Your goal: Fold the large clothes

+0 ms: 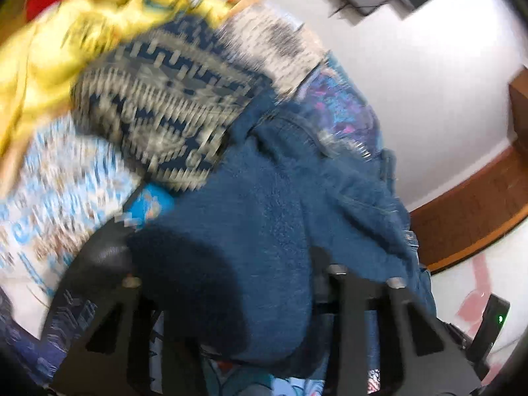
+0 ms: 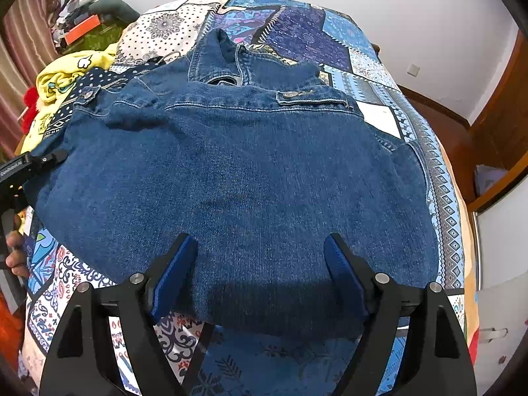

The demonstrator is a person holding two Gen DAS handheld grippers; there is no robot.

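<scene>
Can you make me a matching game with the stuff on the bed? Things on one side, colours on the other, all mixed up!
Things:
1. denim jacket
2. crumpled garment at the bed's left edge
3. box on the far shelf
4. right gripper pads

Colours:
A. orange
B. yellow
C. bright blue
D. dark blue

Pairs: 1-D, 2-B, 3-A, 4-C

The left wrist view is heavily smeared by motion blur: the yellow cloth (image 1: pixel 66 26) and the patterned fabric (image 1: pixel 158 109) streak into dashes, and only the dark tool frame at the bottom stays fairly crisp. The right wrist view is sharp and evenly lit by soft, bright room light. The denim jacket (image 2: pixel 237 178) shows clear weave, with a soft shadow along its near hem. Both views bow strongly at the edges, with black vignetted corners. The white wall (image 2: pixel 412 16) looks nearly overexposed.
</scene>
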